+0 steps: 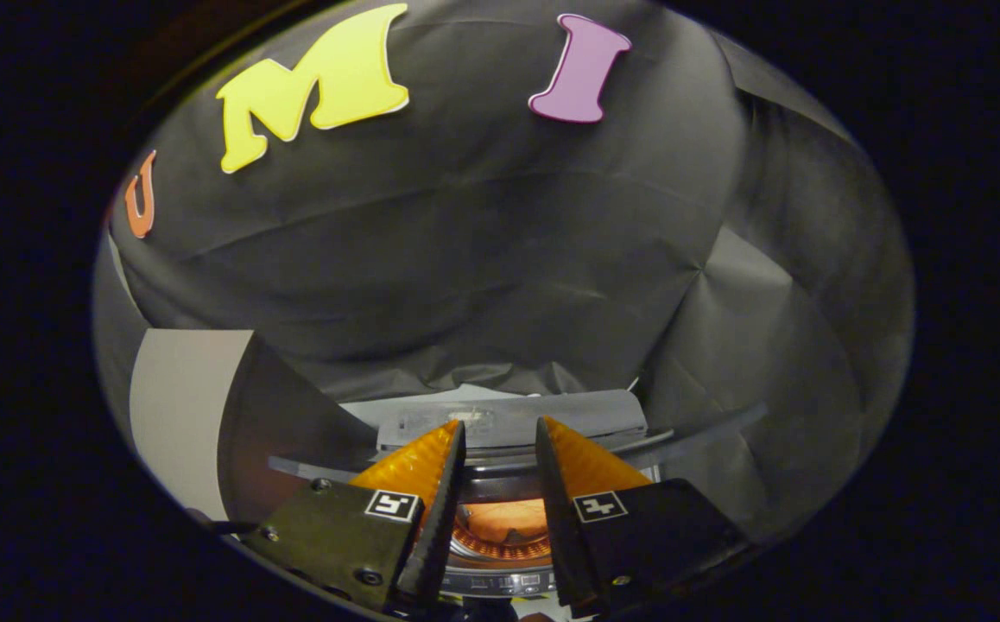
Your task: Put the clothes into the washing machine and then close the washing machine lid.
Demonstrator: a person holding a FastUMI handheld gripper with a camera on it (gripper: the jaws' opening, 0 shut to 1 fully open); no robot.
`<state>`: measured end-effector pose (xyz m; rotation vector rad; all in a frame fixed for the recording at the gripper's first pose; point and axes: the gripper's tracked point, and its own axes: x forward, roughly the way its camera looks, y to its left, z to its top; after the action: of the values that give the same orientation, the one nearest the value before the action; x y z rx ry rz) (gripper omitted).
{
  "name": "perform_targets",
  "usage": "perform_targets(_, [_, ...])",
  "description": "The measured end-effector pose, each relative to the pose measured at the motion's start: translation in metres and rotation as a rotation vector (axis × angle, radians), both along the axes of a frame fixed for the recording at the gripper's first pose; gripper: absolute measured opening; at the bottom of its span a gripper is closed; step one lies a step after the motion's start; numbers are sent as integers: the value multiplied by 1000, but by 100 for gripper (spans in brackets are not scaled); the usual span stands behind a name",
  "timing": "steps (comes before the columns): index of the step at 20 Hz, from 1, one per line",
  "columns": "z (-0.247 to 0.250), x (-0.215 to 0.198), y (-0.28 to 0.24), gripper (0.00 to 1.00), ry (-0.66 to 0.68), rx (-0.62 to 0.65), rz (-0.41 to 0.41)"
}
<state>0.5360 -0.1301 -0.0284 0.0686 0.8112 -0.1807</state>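
- the gripper [500, 436] sits nearest the camera, its two fingers [431, 484] standing apart with a clear gap between them and nothing held in that gap.
- each finger base carries a small square black-and-white marker [392, 505].
- through the gap, just below and ahead of the fingers, shows the round opening of the washing machine [500, 570], with a ribbed ring around the drum mouth.
- inside that opening lies something orange, seemingly the clothes [504, 523], down in the drum; the fabric's shape is too small to make out in detail.
- a strip of small controls runs along the machine's near rim, too blurred to tell apart.
- just beyond the fingertips the washing machine lid [586, 415] stands raised, a pale grey, partly see-through panel tilted up behind the opening, so the machine is not closed.
- a dark curved edge sweeps out to either side behind the fingers.
- to the left of the fingers is a pale flat panel [180, 406] beside a darker slanted surface.
- behind everything hangs the booth's wrinkled black cloth wall [483, 242].
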Motion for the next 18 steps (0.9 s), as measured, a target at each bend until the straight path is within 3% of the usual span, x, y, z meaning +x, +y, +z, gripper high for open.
perform_targets(7, [-17, -36, 1, 52, 13, -50, -17])
perform_targets(12, [-35, -65, 9, 54, 33, 59, -20])
perform_targets(15, [-56, -90, 13, 81, 78, 109, 1])
perform_targets(18, [-54, -108, 15, 81, 50, 100, 36])
